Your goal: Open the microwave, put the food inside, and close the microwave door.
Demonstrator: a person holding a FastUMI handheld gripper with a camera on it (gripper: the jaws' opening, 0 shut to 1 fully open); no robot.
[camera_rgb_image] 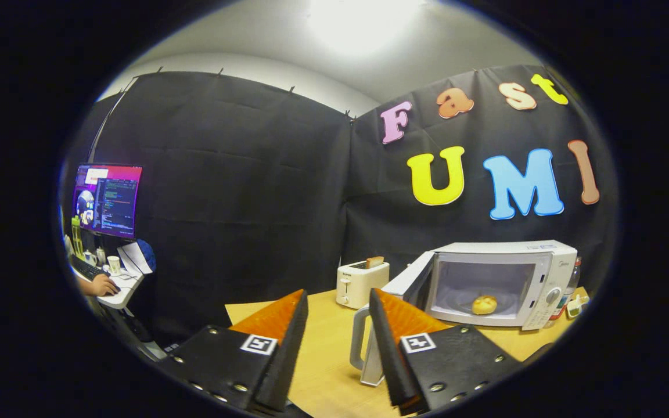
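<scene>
Now the bread roll sits inside the microwave, whose door hangs open, seemingly just beside the right finger. The gripper is spread and empty; closing comes next, pushing that door shut.

We see a bright lamp glowing high above the fingers, washed out to white. The wooden table is well lit and sharp. Straight lines bend near the rim, and the far monitor glows.
</scene>
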